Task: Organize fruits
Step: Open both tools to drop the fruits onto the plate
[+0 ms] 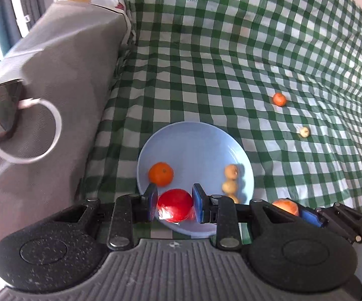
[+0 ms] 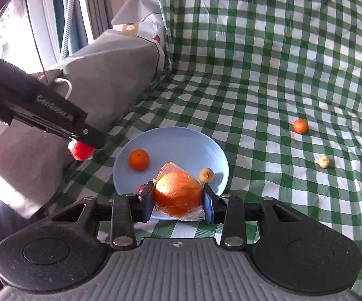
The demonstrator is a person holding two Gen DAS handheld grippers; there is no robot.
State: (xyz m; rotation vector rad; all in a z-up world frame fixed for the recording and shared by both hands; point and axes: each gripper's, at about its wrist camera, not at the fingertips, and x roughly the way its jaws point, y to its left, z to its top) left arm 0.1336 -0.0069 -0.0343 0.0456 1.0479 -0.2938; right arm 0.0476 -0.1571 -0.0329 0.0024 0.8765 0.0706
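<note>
My left gripper is shut on a red fruit in clear wrap, low over the near rim of a light blue plate. On the plate lie a mandarin and small tan fruits. My right gripper is shut on a large orange fruit in clear wrap, over the plate's near edge. The right wrist view shows the left gripper and its red fruit just left of the plate. A small orange fruit and a pale one lie on the cloth to the right.
A green-and-white checked cloth covers the surface and rises at the back. A grey padded block stands along the left, with a phone on a white ring holder against it. A window frame is far left.
</note>
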